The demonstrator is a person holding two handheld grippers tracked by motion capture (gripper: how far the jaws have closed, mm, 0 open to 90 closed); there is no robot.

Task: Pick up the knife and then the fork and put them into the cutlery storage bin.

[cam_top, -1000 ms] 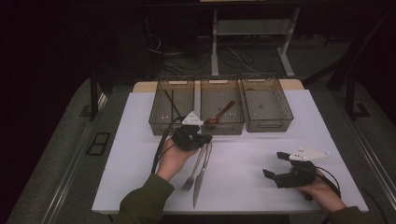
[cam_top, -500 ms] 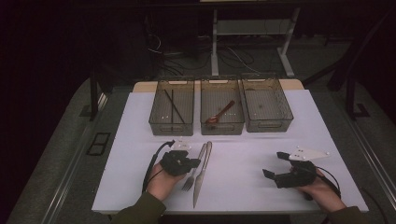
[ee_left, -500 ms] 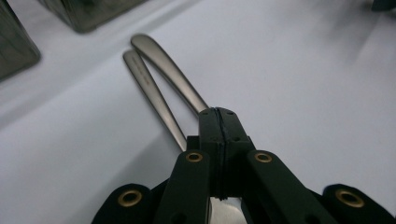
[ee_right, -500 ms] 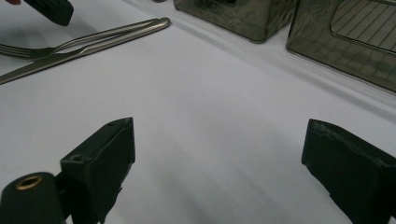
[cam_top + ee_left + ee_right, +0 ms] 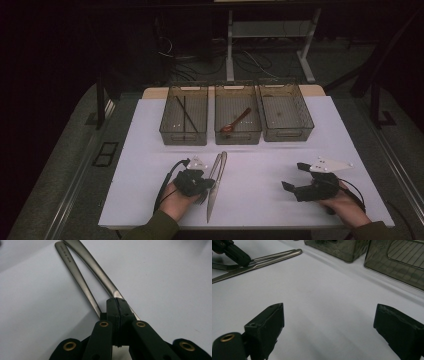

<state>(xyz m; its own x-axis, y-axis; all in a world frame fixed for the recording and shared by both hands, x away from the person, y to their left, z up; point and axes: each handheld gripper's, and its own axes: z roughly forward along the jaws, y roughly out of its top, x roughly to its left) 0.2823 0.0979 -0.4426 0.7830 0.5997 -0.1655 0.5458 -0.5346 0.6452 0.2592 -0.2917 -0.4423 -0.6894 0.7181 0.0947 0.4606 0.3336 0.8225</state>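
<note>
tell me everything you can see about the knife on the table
The long silver metal table knife lies flat on the white tabletop, near the front edge, handle toward the baskets and blade tip toward the person. It looks like brushed steel with a slim rounded handle. A silver metal fork lies right beside it, the handles meeting at the far end. The left claw, jaws together, sits at the junction of handle and blade; whether it pinches the knife is unclear.
</note>
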